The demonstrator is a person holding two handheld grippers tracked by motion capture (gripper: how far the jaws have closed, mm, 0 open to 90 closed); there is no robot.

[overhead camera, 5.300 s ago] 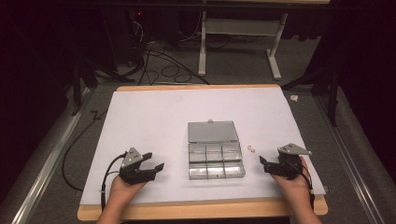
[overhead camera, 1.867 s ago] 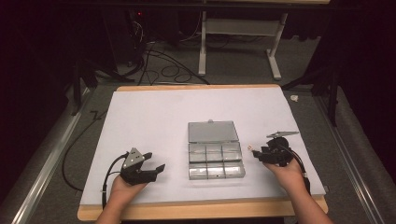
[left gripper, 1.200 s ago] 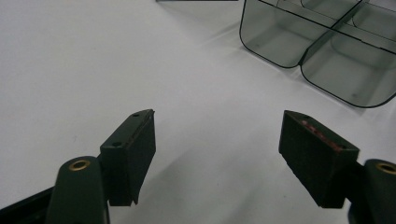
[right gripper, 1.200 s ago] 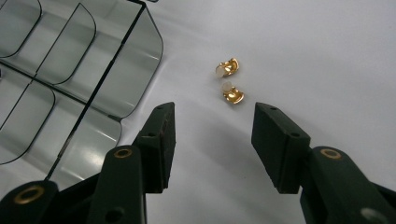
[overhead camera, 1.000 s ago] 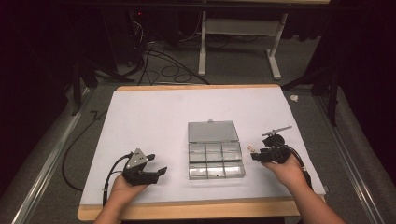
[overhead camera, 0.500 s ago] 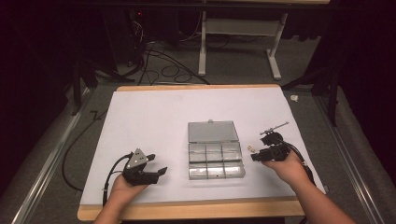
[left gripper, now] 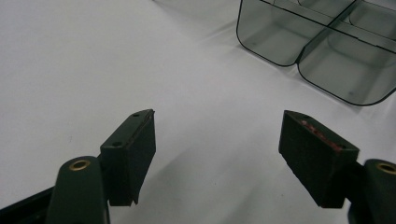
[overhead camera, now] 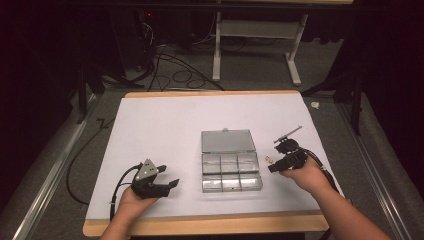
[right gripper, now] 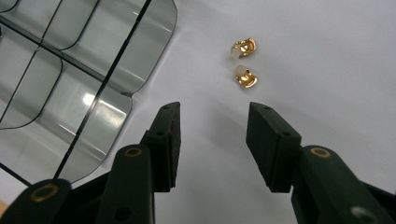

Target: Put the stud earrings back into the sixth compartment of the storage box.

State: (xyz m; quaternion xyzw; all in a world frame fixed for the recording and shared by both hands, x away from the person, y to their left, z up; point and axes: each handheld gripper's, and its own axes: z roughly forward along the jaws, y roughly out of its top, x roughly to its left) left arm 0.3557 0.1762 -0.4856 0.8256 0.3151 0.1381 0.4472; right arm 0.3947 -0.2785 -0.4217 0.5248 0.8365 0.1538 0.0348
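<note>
A clear compartment box (overhead camera: 229, 164) lies open at the table's middle, its lid flat behind it; its empty cells show in the right gripper view (right gripper: 70, 70) and the left gripper view (left gripper: 322, 46). Two small gold pieces (right gripper: 244, 62) lie on the white mat just right of the box (overhead camera: 268, 159). My right gripper (right gripper: 212, 135) points at them from close by, apart from them, jaws open with nothing between; the jaws have just been closing. It sits right of the box in the high view (overhead camera: 276, 162). My left gripper (left gripper: 219, 144) rests open and empty on the mat, left of the box (overhead camera: 167, 186).
The white mat (overhead camera: 165, 130) covers a wooden-edged table. A small white scrap (overhead camera: 315, 105) lies off the table's far right corner. Cables and a desk frame (overhead camera: 255, 45) stand on the dark floor behind.
My right gripper has crept left toward the gold pieces beside the box and tilted downward, its jaws a little narrower. The left gripper has stayed where it was.
</note>
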